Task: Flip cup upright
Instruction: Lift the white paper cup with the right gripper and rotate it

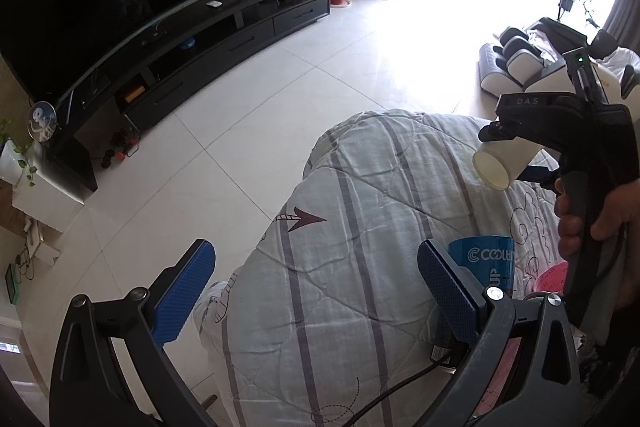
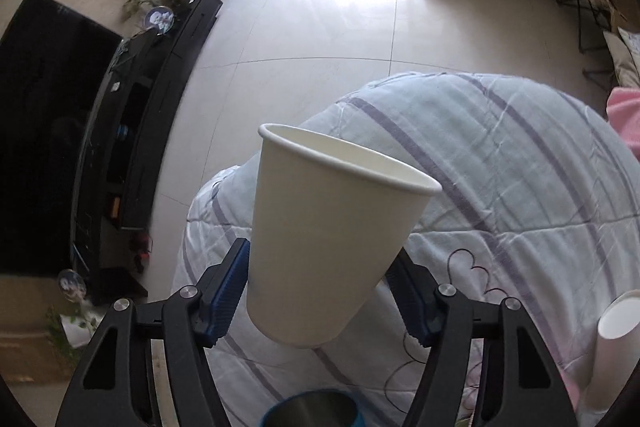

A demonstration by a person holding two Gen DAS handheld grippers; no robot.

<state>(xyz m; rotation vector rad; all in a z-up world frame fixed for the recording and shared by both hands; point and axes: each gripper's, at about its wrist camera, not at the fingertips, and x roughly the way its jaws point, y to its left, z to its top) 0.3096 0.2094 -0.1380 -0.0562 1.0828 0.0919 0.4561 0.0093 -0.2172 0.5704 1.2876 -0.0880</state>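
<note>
A white paper cup [image 2: 324,239] is held in my right gripper [image 2: 320,291], whose blue pads press its two sides near the base. In the right wrist view the cup's open mouth points up and away, tilted to the right. In the left wrist view the same cup [image 1: 504,159] hangs above the quilt with its mouth facing left and down, clamped in the right gripper [image 1: 516,155]. My left gripper [image 1: 316,291] is open and empty, low over the quilt, to the left of the cup.
A striped quilt [image 1: 360,227] covers the work surface. A blue metal cup [image 1: 482,263] stands by my left gripper's right finger; its rim shows in the right wrist view [image 2: 314,409]. Another white cup [image 2: 620,315] lies at right. A TV stand [image 1: 224,35] lines the tiled floor.
</note>
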